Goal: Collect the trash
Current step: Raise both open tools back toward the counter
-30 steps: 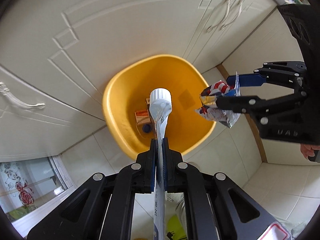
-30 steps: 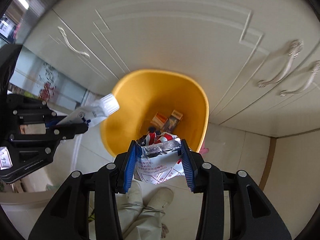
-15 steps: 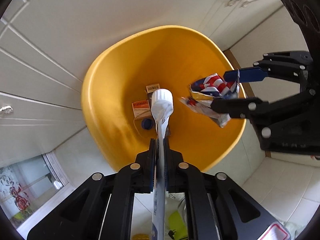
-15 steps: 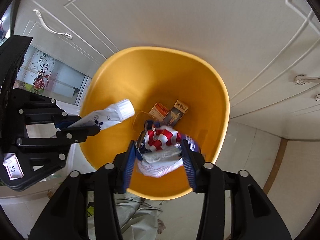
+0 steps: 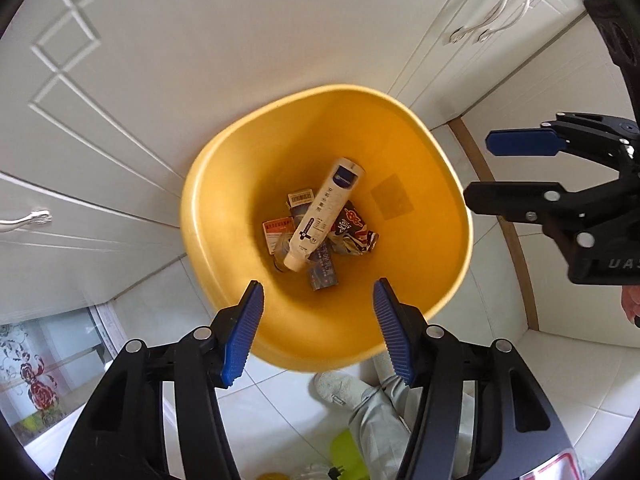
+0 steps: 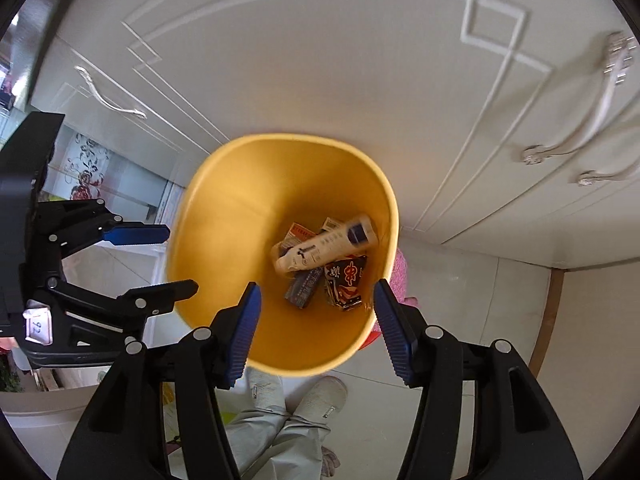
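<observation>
A yellow bin (image 5: 192, 208) stands on the floor, right below both grippers. Inside it lie a white tube (image 5: 324, 212) and a red-and-dark snack wrapper (image 5: 354, 228), on top of several small boxes. My left gripper (image 5: 317, 284) hangs over the bin's near rim; its jaws are opening and nothing is between them. My right gripper (image 6: 315, 285) is above the bin (image 6: 176, 240) too, jaws opening and empty. The tube (image 6: 324, 248) and wrapper (image 6: 346, 280) show below it. Each gripper shows in the other's view: right (image 5: 480, 170), left (image 6: 182, 258).
White cabinet doors (image 5: 160, 60) with metal handles (image 6: 600, 112) stand behind the bin. A person's trouser legs and shoes (image 6: 320, 396) are on the tiled floor beneath the grippers. Something pink (image 6: 402, 272) sits beside the bin.
The left gripper let go of the white tube and the right gripper let go of the snack wrapper. Both now lie in the bin, and both grippers stand open.
</observation>
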The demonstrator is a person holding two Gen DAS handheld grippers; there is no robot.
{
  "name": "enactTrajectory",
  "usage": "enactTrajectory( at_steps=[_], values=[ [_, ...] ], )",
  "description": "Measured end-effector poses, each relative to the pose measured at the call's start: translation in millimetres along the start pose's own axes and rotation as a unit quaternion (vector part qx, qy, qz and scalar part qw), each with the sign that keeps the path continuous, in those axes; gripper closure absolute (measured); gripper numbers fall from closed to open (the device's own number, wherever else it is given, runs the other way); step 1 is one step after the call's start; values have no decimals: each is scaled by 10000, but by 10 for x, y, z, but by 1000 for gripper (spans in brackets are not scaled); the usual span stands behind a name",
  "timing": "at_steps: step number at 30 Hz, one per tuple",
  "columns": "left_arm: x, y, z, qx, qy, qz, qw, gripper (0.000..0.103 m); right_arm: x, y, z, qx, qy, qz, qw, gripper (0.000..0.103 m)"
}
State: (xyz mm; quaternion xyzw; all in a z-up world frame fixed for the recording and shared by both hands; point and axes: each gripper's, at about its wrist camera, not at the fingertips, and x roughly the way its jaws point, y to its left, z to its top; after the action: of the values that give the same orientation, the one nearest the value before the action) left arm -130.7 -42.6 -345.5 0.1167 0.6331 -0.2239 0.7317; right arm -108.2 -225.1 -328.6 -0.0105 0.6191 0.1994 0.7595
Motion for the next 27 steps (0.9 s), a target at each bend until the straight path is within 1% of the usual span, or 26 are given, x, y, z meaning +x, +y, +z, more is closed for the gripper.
enactTrajectory(
  at_steps=[5,8,11,14,17,19,20,21,23,25,27],
  values=[
    [-357,-52,-101,-86,-182,20,9998,46,-441,109,-96,129,-291,43,9995,44],
    [-704,-43,-238,-233,-403,23,9989,46,-804,263,-188,181,-546,66,9983,44],
    [-959,-46,-312,-459,-617,16,9970,46,-1150,356,-271,199,-756,-61,9969,44],
    [-1317,-91,-397,-738,-919,77,9930,44,-1549,507,-352,338,-1050,-201,9937,44],
    [-1715,-106,-428,-1001,-1296,97,9865,34,-1998,613,-425,589,-1474,-287,9869,41],
    [-1959,-124,-398,-1084,-1568,117,9816,32,-2231,669,-434,710,-1736,-374,9815,40],
    [-2080,-125,-372,-1104,-1703,159,9791,28,-2303,688,-428,738,-1846,-393,9792,38],
    [-2181,-128,-336,-1119,-1823,218,9766,20,-2414,712,-404,756,-2015,-456,9755,35],
    [-2358,-131,-264,-1114,-2053,341,9718,12,-2592,740,-348,767,-2265,-560,9694,30],
    [-2523,-107,-162,-1113,-2224,407,9677,8,-2772,751,-248,785,-2578,-687,9605,26],
    [-2631,-76,-56,-1137,-2339,442,9646,5,-2896,707,-133,807,-2780,-765,9541,22]
  ],
)
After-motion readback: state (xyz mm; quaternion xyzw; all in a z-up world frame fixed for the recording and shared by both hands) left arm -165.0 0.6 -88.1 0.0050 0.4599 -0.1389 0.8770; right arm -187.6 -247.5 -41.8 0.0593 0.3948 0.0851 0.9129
